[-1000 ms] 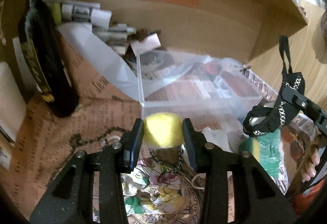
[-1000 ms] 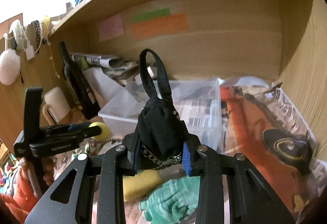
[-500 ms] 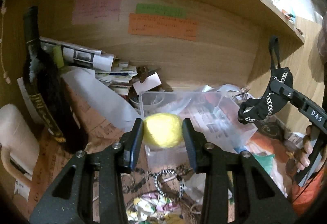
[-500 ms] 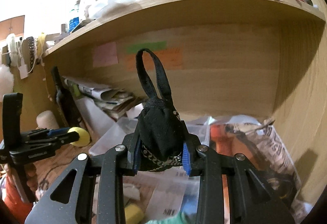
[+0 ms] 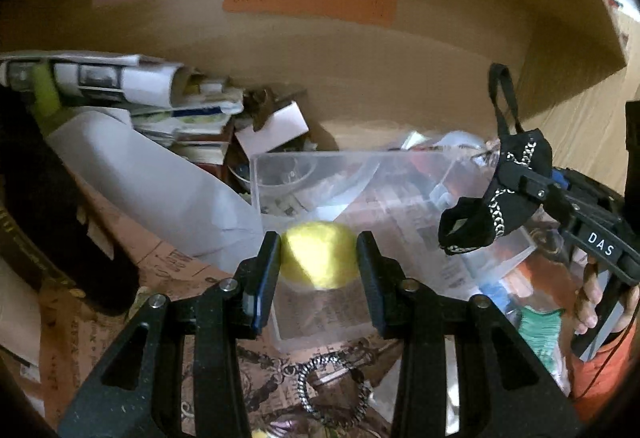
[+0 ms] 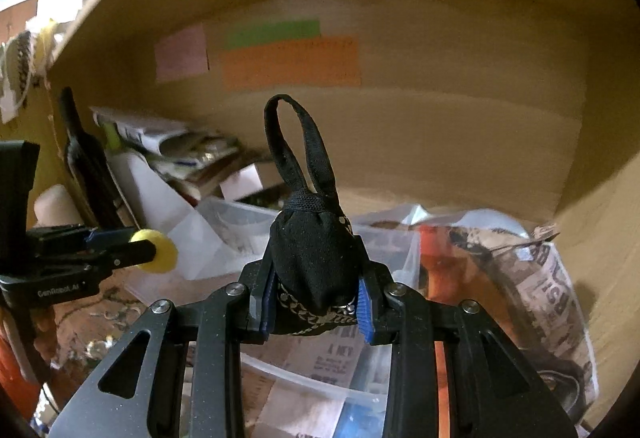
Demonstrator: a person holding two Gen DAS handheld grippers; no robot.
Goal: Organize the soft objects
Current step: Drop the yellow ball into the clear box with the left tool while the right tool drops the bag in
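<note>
My left gripper [image 5: 319, 258] is shut on a fuzzy yellow ball [image 5: 319, 253] and holds it over the near left corner of a clear plastic bin [image 5: 400, 174]. My right gripper [image 6: 316, 294] is shut on a black fabric pouch [image 6: 314, 258] with a chain trim and a strap loop, held above the bin [image 6: 256, 214]. The pouch also shows in the left wrist view [image 5: 496, 214], at the bin's right side. The ball shows in the right wrist view [image 6: 158, 252], at the left.
A dark bottle [image 5: 44, 206], rolled newspapers [image 5: 120, 82] and white paper [image 5: 160, 190] crowd the shelf's back left. A chain bracelet [image 5: 332, 390] lies on the printed paper in front of the bin. A green cloth [image 5: 540, 326] lies at the right. The shelf board hangs low overhead.
Both grippers have moved forward toward the bin with their loads. The ball now hangs over the bin's near corner and the pouch is over the bin.
</note>
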